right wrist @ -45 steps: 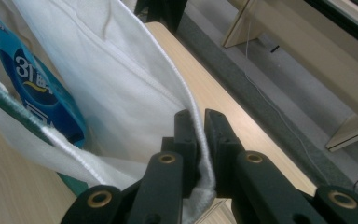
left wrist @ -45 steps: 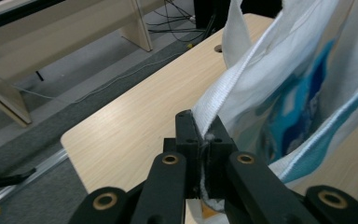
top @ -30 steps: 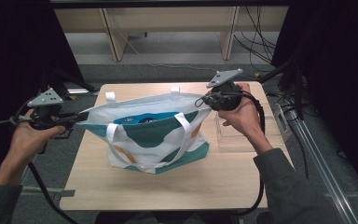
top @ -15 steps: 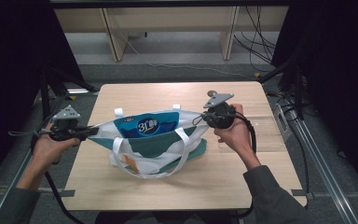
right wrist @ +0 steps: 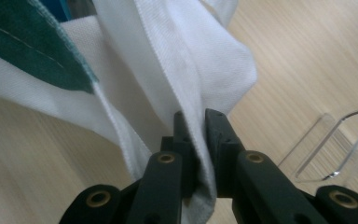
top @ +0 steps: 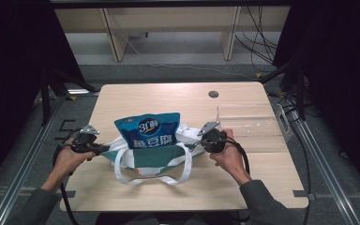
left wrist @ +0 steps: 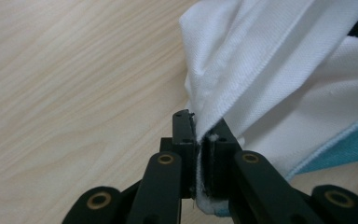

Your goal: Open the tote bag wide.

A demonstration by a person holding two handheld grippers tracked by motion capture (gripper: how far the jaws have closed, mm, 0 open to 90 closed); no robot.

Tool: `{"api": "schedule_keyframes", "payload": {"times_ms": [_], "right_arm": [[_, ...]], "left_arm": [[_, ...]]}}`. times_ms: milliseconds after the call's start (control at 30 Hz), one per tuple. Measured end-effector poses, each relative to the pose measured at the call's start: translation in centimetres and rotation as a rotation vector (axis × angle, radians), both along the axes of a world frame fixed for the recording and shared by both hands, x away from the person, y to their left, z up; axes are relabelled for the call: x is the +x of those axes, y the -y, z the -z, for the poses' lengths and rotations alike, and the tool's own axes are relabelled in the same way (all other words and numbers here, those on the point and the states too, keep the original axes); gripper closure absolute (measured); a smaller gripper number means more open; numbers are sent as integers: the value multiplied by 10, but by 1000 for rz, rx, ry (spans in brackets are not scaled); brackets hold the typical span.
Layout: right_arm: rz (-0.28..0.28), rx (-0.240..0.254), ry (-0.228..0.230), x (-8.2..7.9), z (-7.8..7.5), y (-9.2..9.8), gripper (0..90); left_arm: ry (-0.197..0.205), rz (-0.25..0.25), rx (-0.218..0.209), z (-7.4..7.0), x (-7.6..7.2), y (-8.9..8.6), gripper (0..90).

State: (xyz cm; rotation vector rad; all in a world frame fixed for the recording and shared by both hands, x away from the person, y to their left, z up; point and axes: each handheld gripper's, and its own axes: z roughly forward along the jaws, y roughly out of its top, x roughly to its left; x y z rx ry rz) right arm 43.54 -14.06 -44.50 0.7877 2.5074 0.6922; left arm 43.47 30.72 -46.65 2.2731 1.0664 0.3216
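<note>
With both the left gripper (top: 95, 148) and right gripper (top: 201, 143) jaws clenched on the tote bag (top: 150, 157) edges at 9 and 3 o'clock, thin fabric could have slipped, tipping the blue pouch (top: 147, 130) onto the counter (top: 243, 183).

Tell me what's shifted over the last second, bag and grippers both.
Both grippers, left gripper and right gripper, came toward the person and lower, pulling the tote bag along the table. The blue packet now sticks out of the bag's mouth. Both stay shut on the bag's edges; the clear tray stayed put.
</note>
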Motion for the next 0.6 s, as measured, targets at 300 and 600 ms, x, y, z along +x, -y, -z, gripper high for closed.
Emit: {"api": "schedule_keyframes", "payload": {"times_ms": [300, 600], "right_arm": [[-2, -74, -64, 0, 26, -12, 843], [34, 162, 57, -8, -24, 6, 610]], "left_arm": [[2, 48, 112, 18, 1, 12, 825], [66, -55, 25, -10, -3, 7, 460]]}}
